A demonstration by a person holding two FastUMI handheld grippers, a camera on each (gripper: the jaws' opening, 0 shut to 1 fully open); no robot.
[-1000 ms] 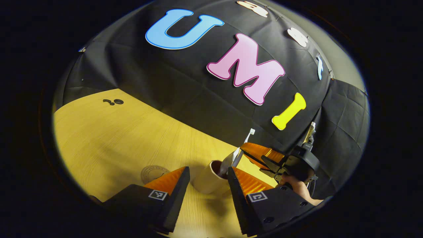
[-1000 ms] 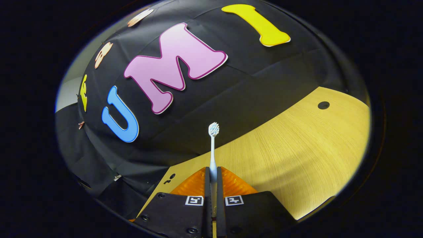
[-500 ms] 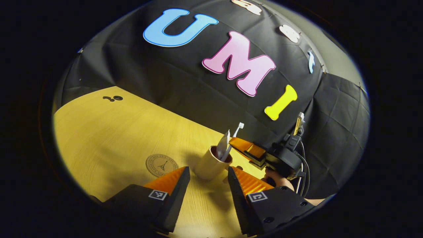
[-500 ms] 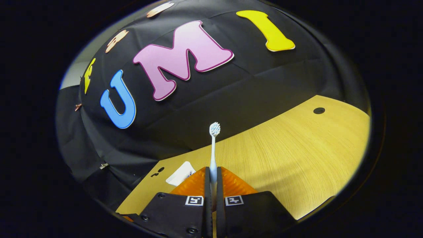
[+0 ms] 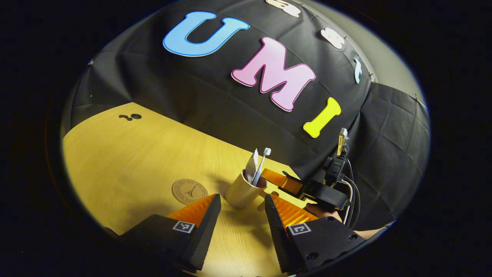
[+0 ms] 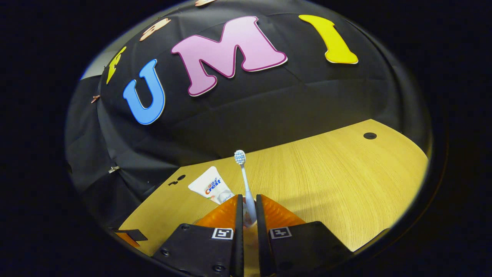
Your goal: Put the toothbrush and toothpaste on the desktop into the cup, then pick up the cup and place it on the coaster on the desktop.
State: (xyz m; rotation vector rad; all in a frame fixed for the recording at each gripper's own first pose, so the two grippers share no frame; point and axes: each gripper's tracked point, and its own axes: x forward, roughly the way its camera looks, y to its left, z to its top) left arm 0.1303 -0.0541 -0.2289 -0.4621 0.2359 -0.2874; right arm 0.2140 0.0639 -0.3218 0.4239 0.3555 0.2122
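A cream cup (image 5: pixel 241 191) stands on the wooden table, just right of a round coaster (image 5: pixel 189 191). In the cup are a white toothpaste tube (image 5: pixel 251 167) and a toothbrush (image 5: pixel 262 163), head up. My left gripper (image 5: pixel 242 199) is open, its fingers on either side of the cup's near side without touching it. My right gripper (image 5: pixel 271 177) reaches to the cup's rim from the right. In the right gripper view its jaws (image 6: pixel 249 197) stand slightly apart around the leaning toothbrush (image 6: pixel 244 177), with the toothpaste tube (image 6: pixel 210 186) to the left.
The table (image 5: pixel 127 161) runs back to the black cloth wall. Small cable holes sit at its far left (image 5: pixel 130 117) and, in the right gripper view, far right (image 6: pixel 370 135). A hand (image 5: pixel 319 209) holds the right gripper.
The right gripper lowered the toothbrush into the cup and its jaws parted a little; the brush now leans. The left gripper drew back slightly, so the cup sits farther off.
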